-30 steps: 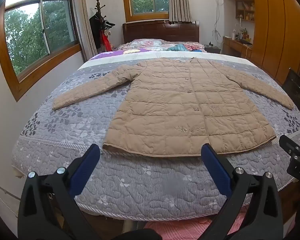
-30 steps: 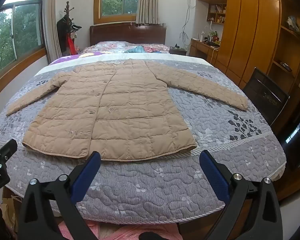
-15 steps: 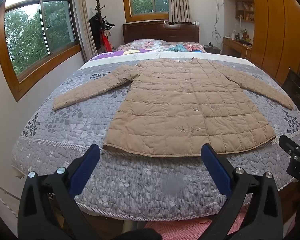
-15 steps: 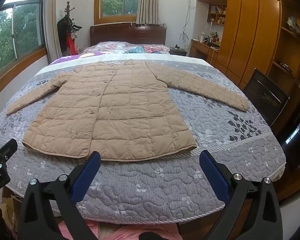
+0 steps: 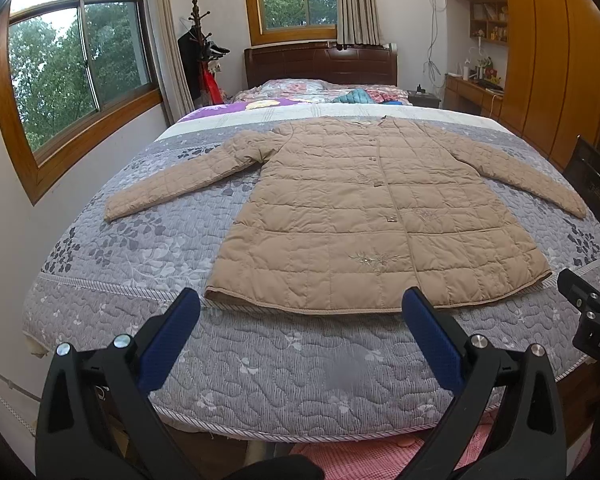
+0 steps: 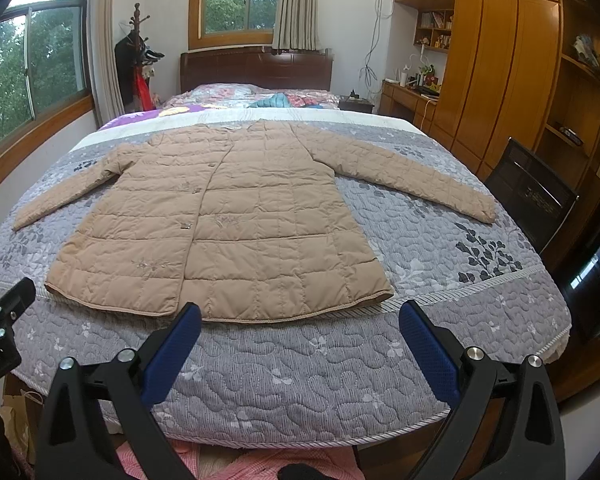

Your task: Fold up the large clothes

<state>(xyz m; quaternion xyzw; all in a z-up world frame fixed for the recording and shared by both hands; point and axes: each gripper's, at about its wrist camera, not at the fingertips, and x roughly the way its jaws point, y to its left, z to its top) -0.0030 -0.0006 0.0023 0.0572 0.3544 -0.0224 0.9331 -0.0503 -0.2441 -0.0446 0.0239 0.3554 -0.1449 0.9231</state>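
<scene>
A tan quilted coat (image 5: 364, 216) lies flat and face up on the bed, buttoned, hem toward me, both sleeves spread outward; it also shows in the right wrist view (image 6: 228, 220). My left gripper (image 5: 300, 320) is open and empty, held above the bed's near edge just short of the hem. My right gripper (image 6: 300, 324) is open and empty, also near the bed's front edge below the hem. Each gripper's body shows at the edge of the other's view.
The bed has a grey floral quilt (image 5: 140, 248) and a dark wooden headboard (image 5: 320, 64). Loose clothes (image 5: 356, 96) lie near the pillows. A black chair (image 6: 532, 192) and wooden cabinets (image 6: 500, 72) stand on the right. A coat rack (image 5: 200, 56) and windows are on the left.
</scene>
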